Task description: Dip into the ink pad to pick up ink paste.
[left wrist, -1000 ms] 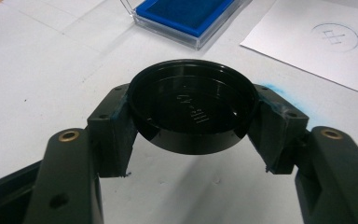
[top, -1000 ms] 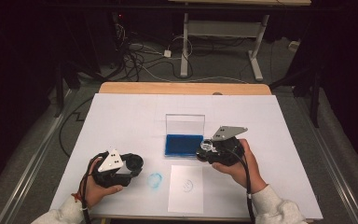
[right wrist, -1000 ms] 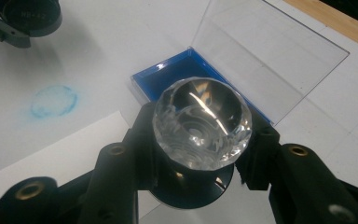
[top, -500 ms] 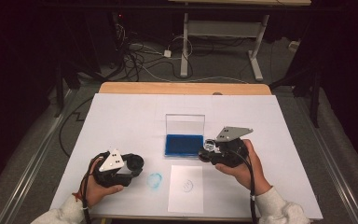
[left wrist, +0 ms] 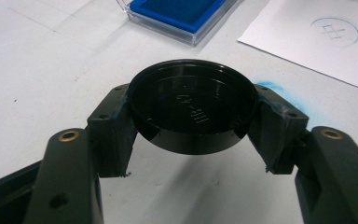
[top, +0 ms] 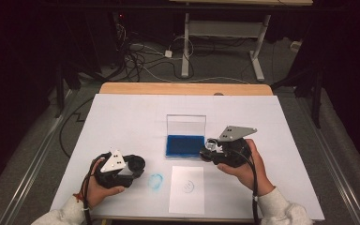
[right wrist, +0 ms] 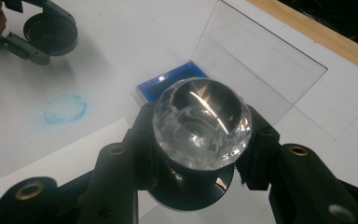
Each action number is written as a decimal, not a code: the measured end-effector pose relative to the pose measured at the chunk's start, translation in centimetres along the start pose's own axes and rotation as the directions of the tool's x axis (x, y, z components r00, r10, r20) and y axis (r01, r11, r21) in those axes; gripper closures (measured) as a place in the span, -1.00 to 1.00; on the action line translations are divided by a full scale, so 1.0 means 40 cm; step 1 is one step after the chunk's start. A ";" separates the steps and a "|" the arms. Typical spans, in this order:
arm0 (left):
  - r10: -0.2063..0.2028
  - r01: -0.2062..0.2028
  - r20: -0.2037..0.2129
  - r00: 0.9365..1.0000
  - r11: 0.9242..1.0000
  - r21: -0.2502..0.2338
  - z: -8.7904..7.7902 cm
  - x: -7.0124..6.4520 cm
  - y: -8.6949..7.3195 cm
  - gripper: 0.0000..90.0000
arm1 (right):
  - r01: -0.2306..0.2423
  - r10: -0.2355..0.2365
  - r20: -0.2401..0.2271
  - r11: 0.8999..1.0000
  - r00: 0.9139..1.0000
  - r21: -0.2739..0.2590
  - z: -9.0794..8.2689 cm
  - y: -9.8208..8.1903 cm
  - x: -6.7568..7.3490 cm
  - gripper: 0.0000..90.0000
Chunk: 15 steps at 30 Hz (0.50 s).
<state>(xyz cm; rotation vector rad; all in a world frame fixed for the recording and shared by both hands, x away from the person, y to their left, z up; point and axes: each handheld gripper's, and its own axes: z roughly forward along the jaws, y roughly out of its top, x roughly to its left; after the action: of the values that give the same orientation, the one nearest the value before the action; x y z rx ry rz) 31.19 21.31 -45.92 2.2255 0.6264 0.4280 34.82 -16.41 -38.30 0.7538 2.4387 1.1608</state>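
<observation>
My left gripper is shut on a round black cap, held by its rim just above the table; it is the same cap at the front left in the high view. My right gripper is shut on a stamp with a clear faceted knob over a black base. That stamp hangs at the front right corner of the blue ink pad, whose clear lid stands upright. A white paper with a faint round mark lies in front of the pad.
A blue ink smudge marks the white table cover between the cap and the paper. The wooden table edge runs along the far side. Cables and a desk frame lie on the floor beyond.
The right gripper with the stamp has drifted slightly to the right. The left gripper and cap have stayed where they were.
</observation>
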 end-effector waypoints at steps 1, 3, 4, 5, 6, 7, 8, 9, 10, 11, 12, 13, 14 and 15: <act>0.002 -0.002 0.003 1.000 1.000 0.001 0.002 -0.001 0.001 -0.18 | 0.000 0.000 0.001 1.000 1.000 -0.003 -0.001 0.001 0.000 0.27; 0.006 -0.006 0.006 1.000 1.000 0.001 0.006 -0.002 0.005 -0.18 | 0.000 0.000 0.001 1.000 1.000 -0.008 -0.003 0.002 -0.001 0.27; 0.009 -0.009 0.007 1.000 1.000 0.002 0.007 -0.003 0.007 -0.18 | -0.001 0.001 0.001 1.000 1.000 -0.010 -0.004 0.003 -0.001 0.27; -0.010 0.010 0.010 1.000 1.000 -0.013 0.011 -0.008 0.009 -0.18 | -0.001 0.001 0.002 1.000 1.000 -0.013 -0.005 0.003 -0.001 0.27; -0.008 0.008 0.012 1.000 1.000 -0.015 0.012 -0.009 0.011 -0.18 | -0.001 0.001 0.001 1.000 1.000 -0.015 -0.006 0.004 -0.001 0.27; -0.008 0.009 0.013 1.000 1.000 -0.015 0.014 -0.009 0.013 -0.18 | -0.001 0.002 0.001 1.000 1.000 -0.019 -0.008 0.005 -0.001 0.27; -0.007 0.007 0.015 1.000 1.000 -0.015 0.015 -0.010 0.015 -0.18 | -0.003 0.003 0.002 1.000 1.000 -0.024 -0.011 0.006 -0.002 0.27; -0.004 0.004 0.018 1.000 1.000 -0.016 0.017 -0.011 0.017 -0.18 | -0.005 0.005 0.001 1.000 1.000 -0.027 -0.013 0.007 -0.002 0.27; 0.018 -0.018 0.016 1.000 1.000 -0.003 0.016 -0.009 0.020 -0.18 | -0.003 0.004 0.002 1.000 1.000 -0.030 -0.014 0.007 -0.002 0.27; 0.022 -0.022 0.018 1.000 1.000 -0.003 0.018 -0.011 0.022 -0.18 | -0.005 0.005 0.002 0.999 1.000 -0.033 -0.015 0.008 -0.002 0.27; 0.024 -0.024 0.020 1.000 1.000 -0.004 0.020 -0.013 0.024 -0.18 | -0.005 0.005 0.001 0.999 1.000 -0.034 -0.015 0.009 -0.002 0.27; 0.025 -0.025 0.022 0.999 1.000 -0.005 0.022 -0.014 0.026 -0.18 | -0.003 0.003 -0.001 0.999 1.000 -0.035 -0.016 0.010 -0.002 0.27; 0.025 -0.025 0.025 0.999 1.000 -0.004 0.024 -0.014 0.027 -0.18 | -0.003 0.003 0.000 0.999 1.000 -0.037 -0.017 0.012 0.000 0.27; 0.025 -0.025 0.028 0.999 1.000 -0.005 0.026 -0.014 0.029 -0.18 | -0.004 0.004 0.000 0.999 1.000 -0.043 -0.018 0.014 0.000 0.27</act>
<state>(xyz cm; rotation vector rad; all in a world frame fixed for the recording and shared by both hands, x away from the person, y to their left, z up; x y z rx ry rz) 31.55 19.71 -45.77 2.2335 0.5828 0.4096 34.64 -16.54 -37.43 0.7458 2.4049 1.2110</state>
